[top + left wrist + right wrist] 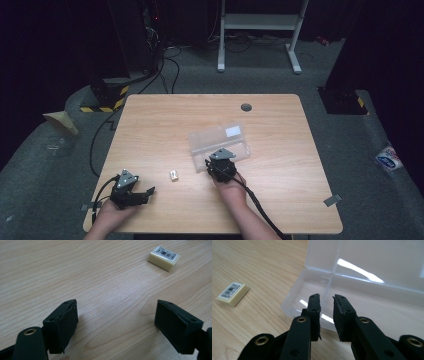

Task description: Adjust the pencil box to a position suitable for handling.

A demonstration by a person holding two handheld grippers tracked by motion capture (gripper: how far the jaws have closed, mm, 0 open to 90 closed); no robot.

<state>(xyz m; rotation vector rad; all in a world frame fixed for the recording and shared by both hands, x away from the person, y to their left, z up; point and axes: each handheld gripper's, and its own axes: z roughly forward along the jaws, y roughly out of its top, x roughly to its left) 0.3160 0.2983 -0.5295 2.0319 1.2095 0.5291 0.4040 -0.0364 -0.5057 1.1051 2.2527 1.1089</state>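
**Two claws at a wooden counter, an eraser between them and an open clear box ahead**

The left claw (pixel 145 192) sits near the counter's (pixel 150 125) near left corner, held in the person's left hand (pixel 112 212). Its jaws stand wide apart with nothing between them but bare wood, as the left gripper view shows. Ahead of it and off toward the middle lies a small cream eraser (pixel 163 258) with a barcode label on top, flat on the counter and apart from both claws.

The right claw (pixel 326 307) is held in the right hand (pixel 231 185) near the middle of the counter, closer to the near edge. Its jaws are nearly together, a narrow gap left between them, gripping nothing. They sit right at the near wall of a clear plastic box (pixel 372 290), which lies open with its lid folded back toward the far edge; whether the tips touch the wall cannot be told. The eraser lies beside the box, toward the left edge.

A round grey grommet (pixel 246 107) is set in the counter near the far edge. A cable (pixel 260 207) trails from the right claw over the near edge
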